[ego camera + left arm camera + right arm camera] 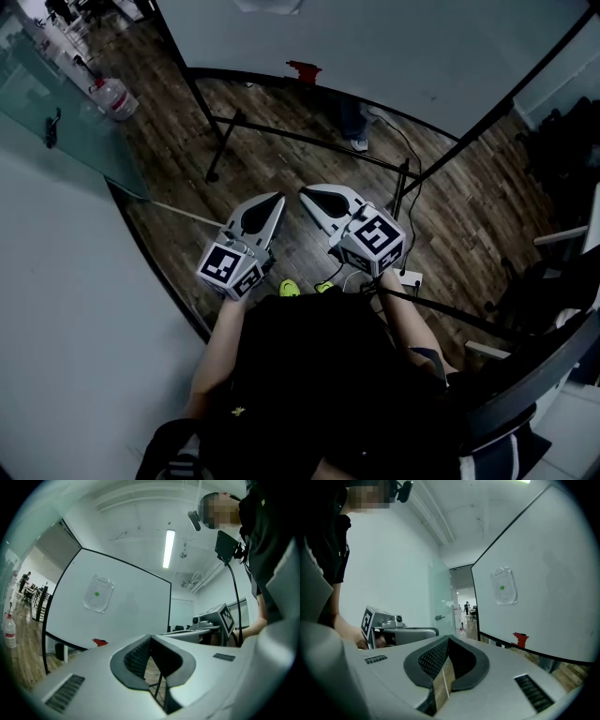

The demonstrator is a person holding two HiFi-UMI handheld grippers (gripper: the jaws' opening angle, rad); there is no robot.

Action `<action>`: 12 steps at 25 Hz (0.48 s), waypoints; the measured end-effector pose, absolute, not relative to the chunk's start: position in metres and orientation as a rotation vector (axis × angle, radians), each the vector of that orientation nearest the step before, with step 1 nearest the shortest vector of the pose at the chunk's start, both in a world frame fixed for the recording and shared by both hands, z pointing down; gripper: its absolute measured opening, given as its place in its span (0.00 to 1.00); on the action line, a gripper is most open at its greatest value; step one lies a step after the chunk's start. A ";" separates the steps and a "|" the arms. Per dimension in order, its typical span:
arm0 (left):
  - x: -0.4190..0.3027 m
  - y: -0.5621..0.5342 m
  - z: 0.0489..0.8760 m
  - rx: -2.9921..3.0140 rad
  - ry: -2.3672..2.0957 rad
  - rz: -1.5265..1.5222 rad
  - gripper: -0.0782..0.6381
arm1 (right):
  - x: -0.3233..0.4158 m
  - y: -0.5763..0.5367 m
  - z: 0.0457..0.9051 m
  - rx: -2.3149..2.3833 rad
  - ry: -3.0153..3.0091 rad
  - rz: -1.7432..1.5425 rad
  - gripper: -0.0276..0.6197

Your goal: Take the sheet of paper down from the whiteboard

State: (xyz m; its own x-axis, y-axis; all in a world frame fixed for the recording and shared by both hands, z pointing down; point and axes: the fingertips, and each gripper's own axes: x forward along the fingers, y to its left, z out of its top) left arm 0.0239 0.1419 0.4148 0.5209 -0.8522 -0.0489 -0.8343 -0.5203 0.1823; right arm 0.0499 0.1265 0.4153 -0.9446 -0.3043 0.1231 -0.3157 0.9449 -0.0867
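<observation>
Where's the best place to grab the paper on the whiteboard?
Probably a bottom corner of the paper, coming straight at the whiteboard from the front. A green dot, likely a magnet, pins its middle, so the edges seem free and look slightly lifted, leaving something to pinch.

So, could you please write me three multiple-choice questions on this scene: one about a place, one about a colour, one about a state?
1. Where is the paper?
A. on the whiteboard
B. on the floor
C. in a gripper

2. What colour is the dot on the paper?
A. red
B. green
C. blue

3. How are the left hand-held gripper and the right hand-held gripper?
A. both open
B. both shut, empty
C. one shut on the paper

Answers:
1 A: both gripper views show it up on the whiteboard.
2 B: the dot is green.
3 B: each pair of jaws meets with nothing between.
</observation>
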 end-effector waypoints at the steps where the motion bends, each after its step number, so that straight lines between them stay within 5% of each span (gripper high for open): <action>1: 0.021 0.142 0.415 2.622 -1.456 -0.201 0.14 | 0.047 0.126 0.416 0.483 -2.985 0.160 0.08; 12: -0.008 0.150 0.424 2.644 -1.397 -0.183 0.14 | 0.020 0.131 0.425 0.552 -2.942 0.163 0.08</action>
State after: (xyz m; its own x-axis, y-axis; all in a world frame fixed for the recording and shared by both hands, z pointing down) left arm -0.0083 0.1497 0.4244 0.5601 -0.8275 -0.0398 -0.8098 -0.5570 0.1844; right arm 0.0196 0.1314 0.4252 -0.9223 -0.3515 0.1608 -0.3671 0.9268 -0.0797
